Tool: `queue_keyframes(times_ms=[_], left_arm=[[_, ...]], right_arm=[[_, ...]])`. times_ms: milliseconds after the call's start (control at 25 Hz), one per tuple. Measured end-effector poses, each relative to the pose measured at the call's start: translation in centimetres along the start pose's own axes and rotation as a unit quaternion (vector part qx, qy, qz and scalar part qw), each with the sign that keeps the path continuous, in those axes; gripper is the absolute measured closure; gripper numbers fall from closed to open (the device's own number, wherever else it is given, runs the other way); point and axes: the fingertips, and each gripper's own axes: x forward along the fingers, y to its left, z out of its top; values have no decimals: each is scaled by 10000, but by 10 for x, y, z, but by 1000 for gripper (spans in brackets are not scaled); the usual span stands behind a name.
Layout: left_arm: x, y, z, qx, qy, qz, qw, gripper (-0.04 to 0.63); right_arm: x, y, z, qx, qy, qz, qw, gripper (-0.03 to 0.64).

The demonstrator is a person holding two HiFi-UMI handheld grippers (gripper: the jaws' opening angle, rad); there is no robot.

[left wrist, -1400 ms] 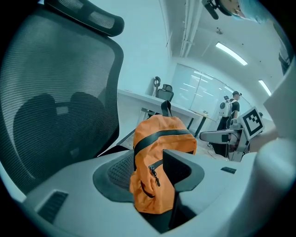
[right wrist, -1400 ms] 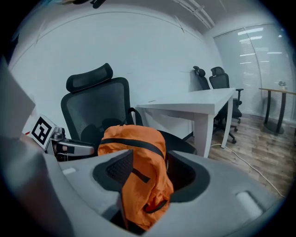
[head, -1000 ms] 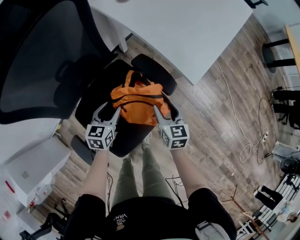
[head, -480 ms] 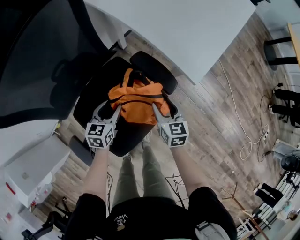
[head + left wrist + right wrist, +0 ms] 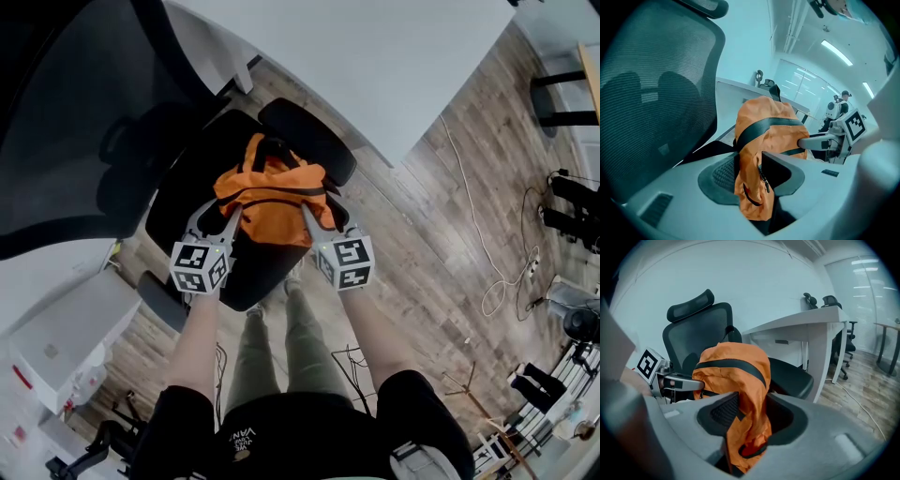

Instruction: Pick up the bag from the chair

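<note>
An orange bag (image 5: 272, 199) with black straps sits on the seat (image 5: 192, 183) of a black office chair. My left gripper (image 5: 218, 215) is at the bag's left side and my right gripper (image 5: 323, 215) at its right side. A fold of the orange bag (image 5: 761, 136) hangs between the left gripper's (image 5: 749, 176) jaws. Another fold of the bag (image 5: 736, 364) hangs between the right gripper's (image 5: 750, 417) jaws. Both pairs of jaws have just been closing around the fabric. They still stand wide, and the cloth lies loosely in the gaps.
The chair's mesh back (image 5: 75, 122) rises at the left, and its armrest (image 5: 309, 141) lies beyond the bag. A white desk (image 5: 375, 56) stands close behind the chair. A white cabinet (image 5: 56, 347) is at the lower left. Cables (image 5: 497, 281) trail over the wood floor at the right.
Both grippers have edged a little further in along the bag's sides, and their jaws have narrowed around the orange fabric. The bag still rests on the seat.
</note>
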Motion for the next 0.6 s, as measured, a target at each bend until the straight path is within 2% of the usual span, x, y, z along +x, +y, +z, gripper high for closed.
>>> queue_keyframes(times_ms=[80,440,600], left_arm=[[-1,3,0,-21,2,-8,10000,491],[-9,-3,2,-7,-58,-171,9998,523],[-12,-6,4,51,-59,-228,9997,532]], right_arm=[[0,1,0,26,-17,53,10000,454],[-10,18,2,-14,-143,146,9998,583],[-15,23,3,-23,-165,114,9998,603]])
